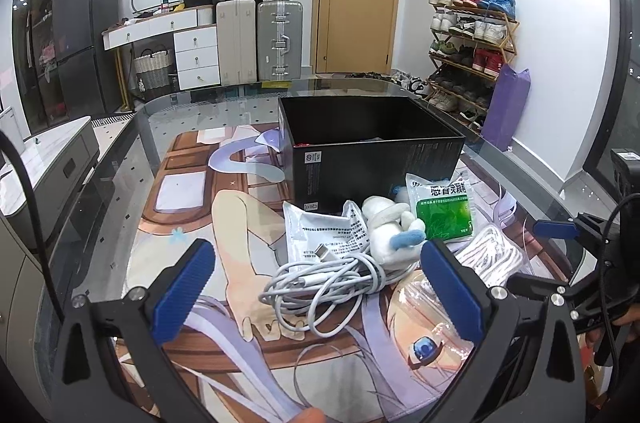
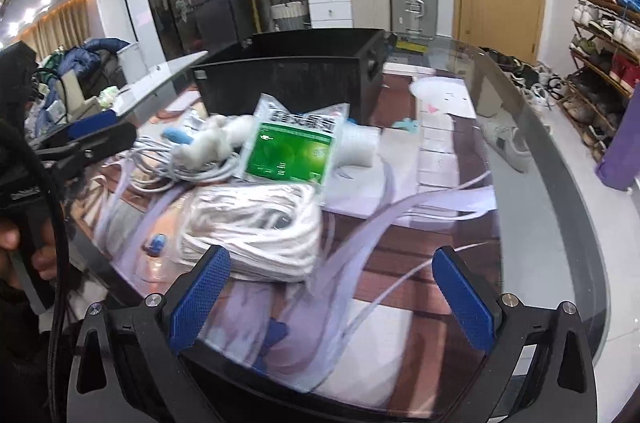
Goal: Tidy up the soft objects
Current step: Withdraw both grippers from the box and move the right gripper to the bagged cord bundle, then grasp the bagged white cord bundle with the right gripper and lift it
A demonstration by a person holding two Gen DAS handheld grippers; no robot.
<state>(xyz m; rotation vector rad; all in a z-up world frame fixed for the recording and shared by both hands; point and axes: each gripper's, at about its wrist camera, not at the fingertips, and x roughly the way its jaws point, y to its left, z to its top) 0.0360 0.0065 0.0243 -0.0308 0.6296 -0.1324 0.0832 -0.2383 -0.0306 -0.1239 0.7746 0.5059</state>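
A pile of soft things lies in front of an open black box on the table. It holds a coiled white charging cable, a white plush toy, a white printed pouch, a green medicine packet and a bundle of white rope. My left gripper is open, its blue pads on either side of the cable. My right gripper is open and empty, just short of the rope bundle. The packet, plush and box lie beyond it.
The glass table carries a printed anime mat. A clear plastic bottle lies left of the rope. Suitcases, a white drawer unit, a door and a shoe rack stand behind.
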